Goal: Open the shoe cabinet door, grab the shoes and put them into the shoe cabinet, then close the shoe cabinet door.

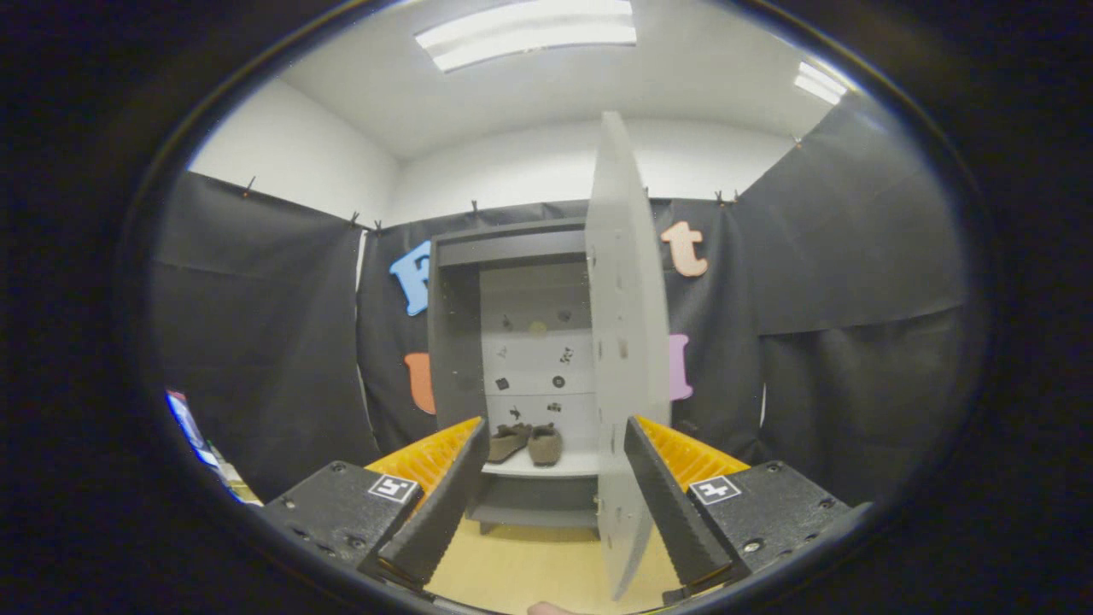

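The pair of brown shoes (526, 443) sits side by side on the lower shelf (572, 465) inside the shoe cabinet (504, 256), beyond the fingers. The cabinet door (622, 342) stands open, swung out edge-on toward the camera, its lower edge between the fingers and close against the right one. The hand-held gripper (555, 512) is spread wide and grips nothing; whether the right finger touches the door I cannot tell. Closing looks like the step left. The risk: a push at the thin edge could slip off, or the door could swing hard and bounce back open.
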A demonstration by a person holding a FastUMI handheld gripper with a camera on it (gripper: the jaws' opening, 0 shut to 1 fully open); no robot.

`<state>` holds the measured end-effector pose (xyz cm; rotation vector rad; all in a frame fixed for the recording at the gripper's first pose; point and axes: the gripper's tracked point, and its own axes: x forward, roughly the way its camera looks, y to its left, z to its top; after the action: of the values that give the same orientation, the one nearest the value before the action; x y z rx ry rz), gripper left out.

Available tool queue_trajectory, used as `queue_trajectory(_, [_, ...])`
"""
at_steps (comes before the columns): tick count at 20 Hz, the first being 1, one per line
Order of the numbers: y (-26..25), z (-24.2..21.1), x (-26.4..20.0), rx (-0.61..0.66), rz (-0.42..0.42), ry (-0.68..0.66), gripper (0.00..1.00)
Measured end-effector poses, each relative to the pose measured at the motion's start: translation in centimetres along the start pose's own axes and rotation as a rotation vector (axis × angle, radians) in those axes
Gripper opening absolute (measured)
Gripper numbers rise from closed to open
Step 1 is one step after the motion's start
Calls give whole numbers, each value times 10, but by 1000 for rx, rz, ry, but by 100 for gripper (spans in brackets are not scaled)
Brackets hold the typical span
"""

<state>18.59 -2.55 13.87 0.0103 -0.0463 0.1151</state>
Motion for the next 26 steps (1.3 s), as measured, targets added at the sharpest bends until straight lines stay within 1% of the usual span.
queue_trajectory(3, [-50, 14, -23, -33, -86, -70, 100])
queue_trajectory(7, [-109, 29, -44, -141, -200, -156, 100])
queue_trajectory(9, [-132, 20, -47, -173, -257, -135, 100])
queue_trajectory(10, [-138, 14, -45, -180, -260, -111, 100])
queue_trajectory(13, [-152, -14, -27, -168, -229, -4, 100])
queue_trajectory(16, [-176, -38, 6, -99, -219, 68, 100])
queue_trajectory(18, [-189, -61, 29, -37, -201, 130, 100])
queue_trajectory(19, [-196, -71, 43, -22, -199, 153, 100])
queue_trajectory(21, [-216, -84, 66, -37, -229, 180, 100])
queue_trajectory(22, [-221, -91, 76, -43, -227, 195, 100])
queue_trajectory(24, [-216, -105, 95, -13, -188, 227, 100])
queue_trajectory(26, [-200, -119, 110, 32, -116, 254, 100])
